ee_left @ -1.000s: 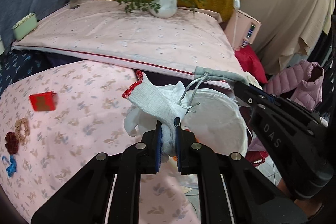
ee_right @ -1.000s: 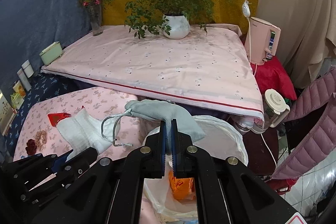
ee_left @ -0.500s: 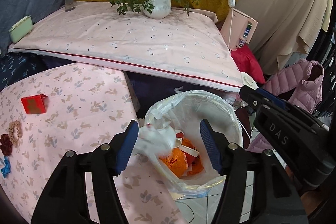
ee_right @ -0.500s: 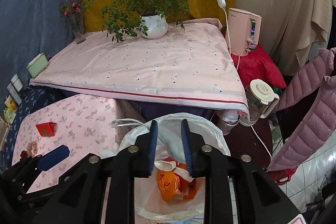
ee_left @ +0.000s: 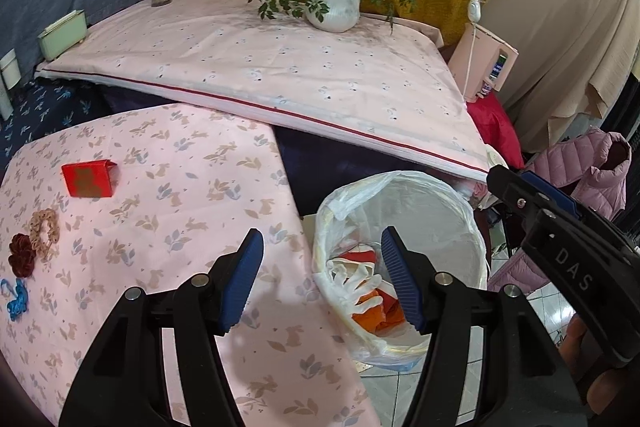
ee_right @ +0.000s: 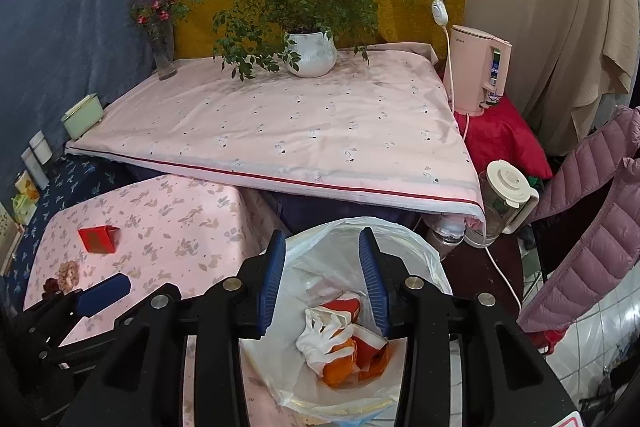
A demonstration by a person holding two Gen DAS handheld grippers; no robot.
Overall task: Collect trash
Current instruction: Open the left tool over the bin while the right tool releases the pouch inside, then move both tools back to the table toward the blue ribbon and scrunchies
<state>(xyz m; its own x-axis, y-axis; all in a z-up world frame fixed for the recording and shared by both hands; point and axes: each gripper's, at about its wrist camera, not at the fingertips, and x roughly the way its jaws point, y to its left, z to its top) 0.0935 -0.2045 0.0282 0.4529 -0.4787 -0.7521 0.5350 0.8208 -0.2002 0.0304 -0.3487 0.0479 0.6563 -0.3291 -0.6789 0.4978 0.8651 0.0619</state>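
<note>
On the table (ee_left: 168, 187), scrunchies (ee_left: 34, 243) lie at nine o'clock, with a red box (ee_left: 89, 179) at ten. The left gripper (ee_left: 322, 283) is spread wide and holds nothing, straddling the table edge and the bin (ee_left: 452, 211). A white glove (ee_right: 324, 335) lies in the bin on orange trash (ee_right: 340, 367). At six o'clock the right gripper (ee_right: 322, 283) gapes empty over it.

Both tools black plastic w/ ribbed blue pads (ee_left: 244, 283), silver screws, "DAS" on right tool (ee_left: 520, 187)
</note>
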